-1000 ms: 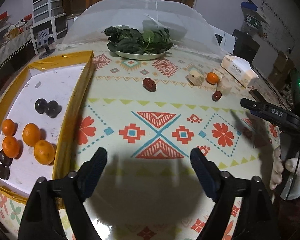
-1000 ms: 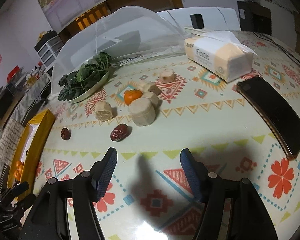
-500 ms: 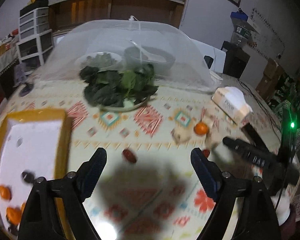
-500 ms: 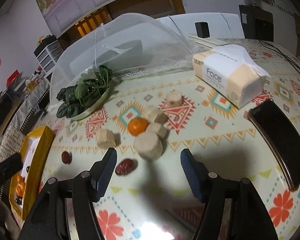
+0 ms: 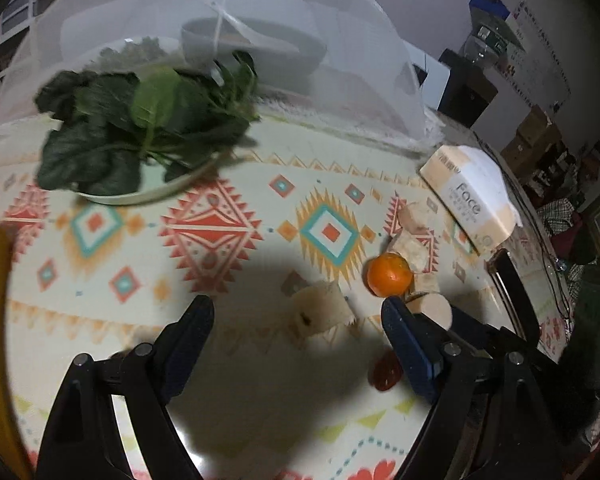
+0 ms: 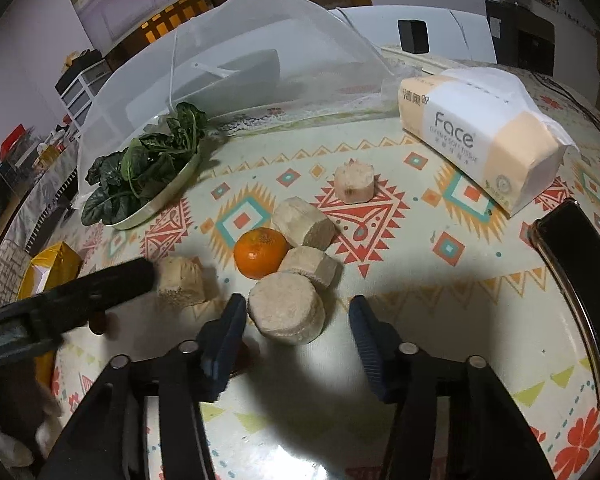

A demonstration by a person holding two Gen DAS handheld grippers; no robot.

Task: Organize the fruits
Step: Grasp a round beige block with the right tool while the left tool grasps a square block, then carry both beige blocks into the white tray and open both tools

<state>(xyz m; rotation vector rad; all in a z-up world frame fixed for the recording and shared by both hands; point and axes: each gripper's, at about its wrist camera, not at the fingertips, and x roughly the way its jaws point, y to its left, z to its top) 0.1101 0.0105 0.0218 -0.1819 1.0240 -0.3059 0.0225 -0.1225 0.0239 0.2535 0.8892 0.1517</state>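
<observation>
An orange mandarin (image 6: pixel 260 252) sits on the patterned tablecloth among several pale round chunks (image 6: pixel 304 224). My right gripper (image 6: pixel 296 332) hovers low over the cloth, its jaws closing. The nearest pale chunk (image 6: pixel 288 312) stands between the fingertips, and neither pad touches it. A red date (image 6: pixel 242 354) peeks out behind the right gripper's left finger. My left gripper (image 5: pixel 298 320) is open with a pale chunk (image 5: pixel 320 312) just beyond its tips. The mandarin (image 5: pixel 390 274) lies past its right finger, and a red date (image 5: pixel 386 368) lies beside that finger. One left finger (image 6: pixel 100 292) reaches into the right wrist view.
A plate of dark greens (image 6: pixel 148 176) stands at the back left before a white mesh food cover (image 6: pixel 260 40). A tissue pack (image 6: pixel 480 136) and a black phone (image 6: pixel 580 280) lie to the right. The yellow tray (image 6: pixel 48 268) is at the far left, with another dark date (image 6: pixel 98 322) near it.
My left gripper swept from the yellow tray rightward across the table to the chunks and mandarin. My right gripper moved closer to the same group, and its jaws narrowed.
</observation>
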